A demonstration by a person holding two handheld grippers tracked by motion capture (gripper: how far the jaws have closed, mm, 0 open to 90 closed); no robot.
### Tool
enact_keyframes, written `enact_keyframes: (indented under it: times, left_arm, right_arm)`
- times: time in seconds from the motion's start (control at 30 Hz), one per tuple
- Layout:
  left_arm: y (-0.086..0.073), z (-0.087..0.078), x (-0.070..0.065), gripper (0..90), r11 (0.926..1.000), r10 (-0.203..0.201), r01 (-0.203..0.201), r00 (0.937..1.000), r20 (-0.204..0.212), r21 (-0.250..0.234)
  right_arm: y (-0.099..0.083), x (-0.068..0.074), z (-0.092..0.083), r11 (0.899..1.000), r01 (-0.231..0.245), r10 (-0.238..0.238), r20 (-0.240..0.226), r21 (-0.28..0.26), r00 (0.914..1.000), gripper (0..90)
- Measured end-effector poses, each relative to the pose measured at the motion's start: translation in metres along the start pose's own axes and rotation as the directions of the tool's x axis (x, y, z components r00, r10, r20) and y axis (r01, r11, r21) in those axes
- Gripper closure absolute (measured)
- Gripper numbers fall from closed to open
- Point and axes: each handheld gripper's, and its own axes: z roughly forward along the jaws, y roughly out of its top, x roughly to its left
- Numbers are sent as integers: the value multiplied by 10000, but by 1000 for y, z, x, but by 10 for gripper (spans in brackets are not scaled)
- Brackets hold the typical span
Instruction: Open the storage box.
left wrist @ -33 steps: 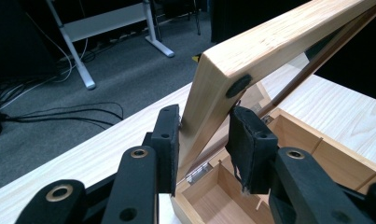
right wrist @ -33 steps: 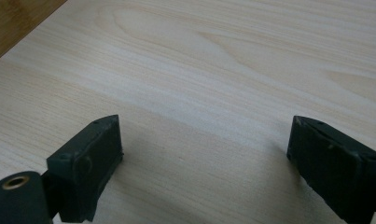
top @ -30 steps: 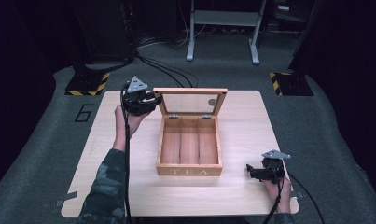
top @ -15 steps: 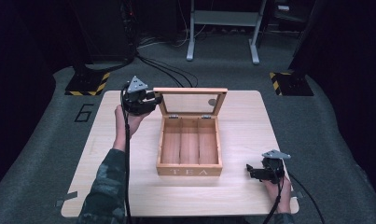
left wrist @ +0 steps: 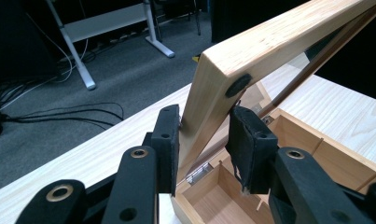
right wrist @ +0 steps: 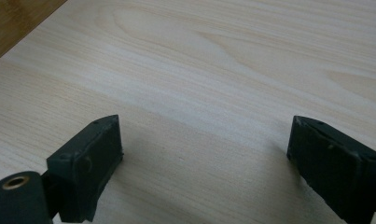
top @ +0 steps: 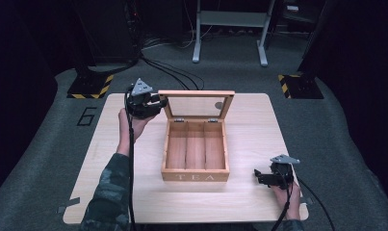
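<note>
A wooden tea box marked "TEA" stands open mid-table, its three compartments empty. Its glass-paned lid stands nearly upright at the back. My left gripper is at the lid's left corner. In the left gripper view, my left gripper is shut on the lid's wooden frame, one pad on each face. My right gripper lies low on the table right of the box's front, pointing left. In the right gripper view, my right gripper is open over bare wood with nothing between the jaws.
The box's corner shows at the right gripper view's top left. Beyond the table's far edge are floor cables, a grey desk frame and two yellow-black striped bases. A "6" marks the floor on the left.
</note>
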Motion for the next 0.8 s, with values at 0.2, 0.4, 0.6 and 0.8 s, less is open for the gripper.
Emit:
enact_keyframes:
  times: [0.2, 0.4, 0.6, 0.8]
  left_arm:
    - [0, 0, 0, 639, 10000, 16, -16, 10000, 3, -11]
    - [0, 0, 0, 639, 10000, 50, -50, 10000, 14, 24]
    - [0, -1, 0, 639, 10000, 59, -59, 10000, 55, 71]
    - [-1, -1, 0, 639, 10000, 18, -18, 10000, 33, 22]
  right_arm:
    - [0, -1, 0, 10000, 92, -92, -1, -29, 10000, 95]
    - [0, 0, 0, 10000, 3, -3, 2, -1, 10000, 95]
    - [0, 0, 0, 10000, 6, -6, 4, -5, 10000, 96]
    - [0, 0, 0, 10000, -6, 6, 21, -8, 10000, 96]
